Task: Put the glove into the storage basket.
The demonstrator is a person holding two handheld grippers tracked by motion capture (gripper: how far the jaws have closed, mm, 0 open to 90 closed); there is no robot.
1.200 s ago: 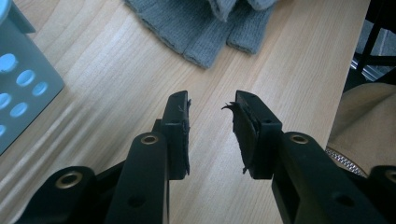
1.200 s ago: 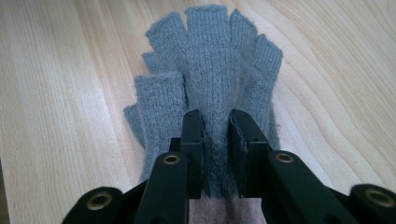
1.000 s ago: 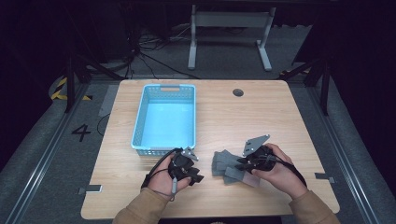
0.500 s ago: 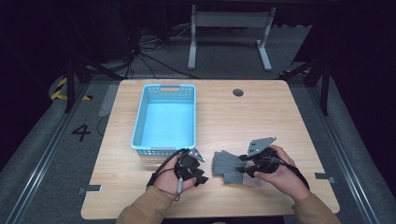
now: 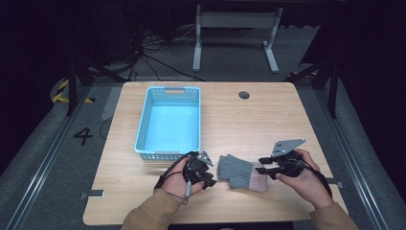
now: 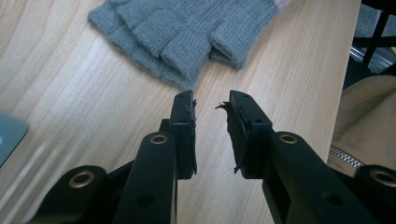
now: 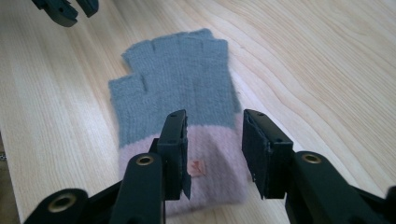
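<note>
I am working on the grey fingerless glove (image 5: 238, 171) with its pink cuff, which lies flat on the desk (image 5: 268, 120) near my edge, between my two hands. My right claw (image 7: 212, 140) hangs over the cuff end; its jaws stand apart with the pink band showing between them, and they have just been drawing a little closer, but no pad presses on the knit that I can see. My left claw (image 6: 211, 105) sits at the finger end, jaws apart with bare wood between them, also just narrowed a touch, the tips just beside the stubby grey fingers without touching.

I judge the step to be the pickup: both claws are lined up at opposite ends of the glove, neither gripping. Next I would need to lower the right claw until the cuff sits between the pads and close on it. The knit is soft and lies flat, so one pad must get under or bunch the fabric, or it will slide off. The left claw could pin or lift the finger end.

The light blue plastic basket (image 5: 143, 125) stands on the desk beyond my left hand, well apart from the glove. Its floor shows bare; nothing lies in it. I take it as the likely place for the glove.
</note>
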